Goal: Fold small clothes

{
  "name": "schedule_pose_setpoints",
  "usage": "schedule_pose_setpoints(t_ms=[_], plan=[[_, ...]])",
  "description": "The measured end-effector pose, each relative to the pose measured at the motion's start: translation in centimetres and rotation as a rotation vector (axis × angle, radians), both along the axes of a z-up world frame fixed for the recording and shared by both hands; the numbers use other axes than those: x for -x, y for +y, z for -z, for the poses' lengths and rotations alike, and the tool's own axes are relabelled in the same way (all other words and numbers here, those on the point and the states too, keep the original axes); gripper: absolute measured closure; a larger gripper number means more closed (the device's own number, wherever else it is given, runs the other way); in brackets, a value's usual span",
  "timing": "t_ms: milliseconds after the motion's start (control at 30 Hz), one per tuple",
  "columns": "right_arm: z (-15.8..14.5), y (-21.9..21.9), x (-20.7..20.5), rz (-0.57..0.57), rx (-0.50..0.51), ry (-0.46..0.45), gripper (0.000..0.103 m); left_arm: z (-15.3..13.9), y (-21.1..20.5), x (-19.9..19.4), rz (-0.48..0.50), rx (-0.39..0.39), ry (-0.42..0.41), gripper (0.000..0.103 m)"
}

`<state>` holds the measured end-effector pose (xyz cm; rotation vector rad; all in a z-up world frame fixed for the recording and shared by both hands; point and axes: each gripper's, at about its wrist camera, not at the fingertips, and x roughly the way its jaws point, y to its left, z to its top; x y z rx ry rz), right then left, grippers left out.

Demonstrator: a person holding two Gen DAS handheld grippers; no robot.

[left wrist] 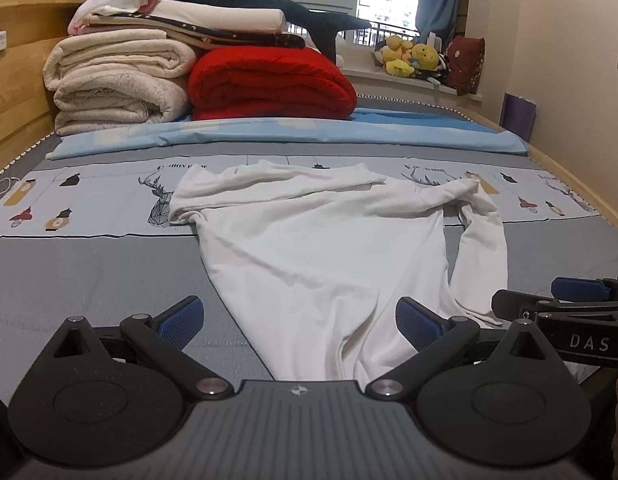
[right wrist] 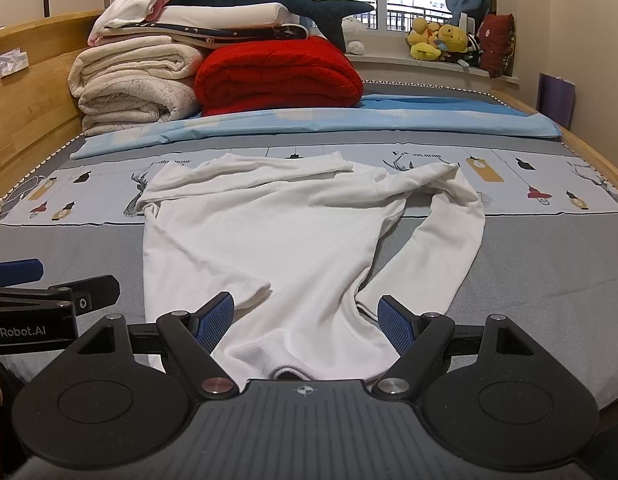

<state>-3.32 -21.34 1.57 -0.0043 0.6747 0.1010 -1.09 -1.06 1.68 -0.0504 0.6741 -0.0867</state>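
Shirt: a white long-sleeved shirt (left wrist: 321,236) lies spread on the bed (left wrist: 89,280), its near end toward the grippers, one sleeve (right wrist: 441,232) looping out to the right, the other folded across the far end.
Handling: likely light, soft and limp; it should sag and bunch if lifted at one point, and the knit probably drags on the sheet rather than slides.
Where to grip: the near edge or a sleeve end look best, pinching one layer at two well-spaced points so the fold stays flat.
Left gripper (left wrist: 299,320): jaws wide open, nothing pinched; the near end of the shirt lies between and below them.
Right gripper (right wrist: 305,322): jaws wide open, holding nothing, over the near edge.
Pose: both grippers sit side by side, close together, tilted down toward the bed.
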Motion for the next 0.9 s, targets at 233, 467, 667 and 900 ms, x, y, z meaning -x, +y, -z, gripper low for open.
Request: schedule_pose_setpoints(t_ms=[233, 467, 667, 900], plan=[[0.0, 0.0, 0.0, 0.0, 0.0, 0.0, 0.023, 0.0, 0.0, 0.1, 0.0, 0.006, -0.004, 0.003], [0.2, -0.1, -0.1, 0.0, -0.001, 0.013, 0.038, 0.3, -0.3, -0.1, 0.011, -0.033, 0.003, 0.022], [-1.4, -2.9, -1.3, 0.031, -0.08, 0.009, 0.081, -0.4, 0.5, -1.1, 0.082, -0.04, 0.051, 0.069], [-1.2, -8.7, -9.7, 0.044, -0.033, 0.17, 0.079, -3.3, 2.1, -6.6, 0.236, -0.102, 0.064, 0.068]])
